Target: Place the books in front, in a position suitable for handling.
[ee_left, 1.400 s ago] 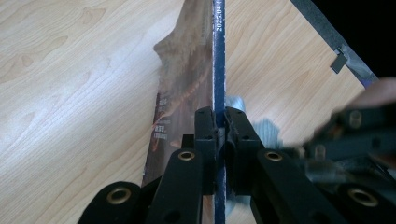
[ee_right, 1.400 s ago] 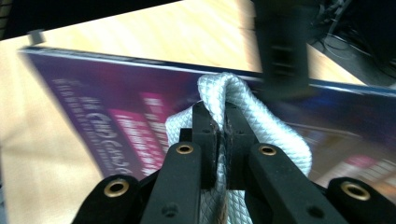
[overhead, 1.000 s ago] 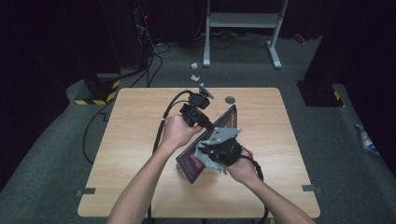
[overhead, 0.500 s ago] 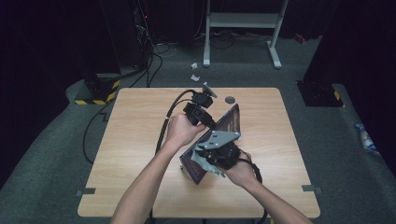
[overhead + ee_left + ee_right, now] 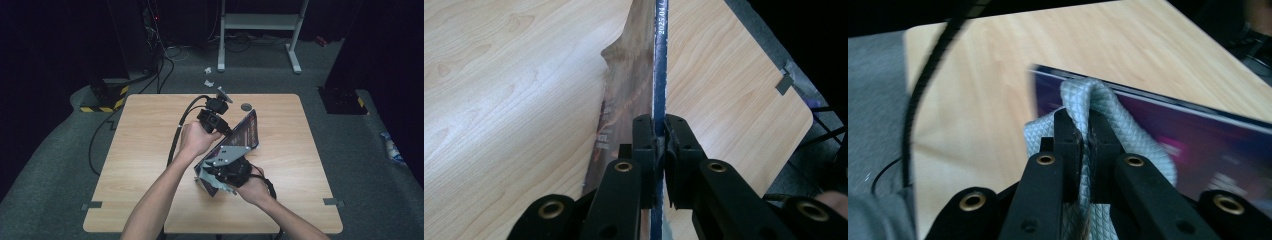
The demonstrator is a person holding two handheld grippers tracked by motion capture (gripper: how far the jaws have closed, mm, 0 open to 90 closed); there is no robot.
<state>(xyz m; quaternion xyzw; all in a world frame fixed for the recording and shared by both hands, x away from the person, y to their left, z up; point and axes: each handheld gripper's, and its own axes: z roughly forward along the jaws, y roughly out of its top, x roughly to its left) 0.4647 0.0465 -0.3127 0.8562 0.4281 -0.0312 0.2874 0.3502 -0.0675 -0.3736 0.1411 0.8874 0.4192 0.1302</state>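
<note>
Near the table's middle, the left claw clamps a tilted book while the right claw pinches a cloth against it.

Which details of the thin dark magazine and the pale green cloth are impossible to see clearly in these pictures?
- Thin dark magazine, high view: cover print too small; lower part hidden by the hands and right claw.
- Left gripper view: magazine seen edge-on, its near end hidden by the left claw.
- Pale green quilted cloth, right gripper view: lower part hidden by the jaws; cover print blurred.
- Small round dark object on the wooden table: too small.
</note>
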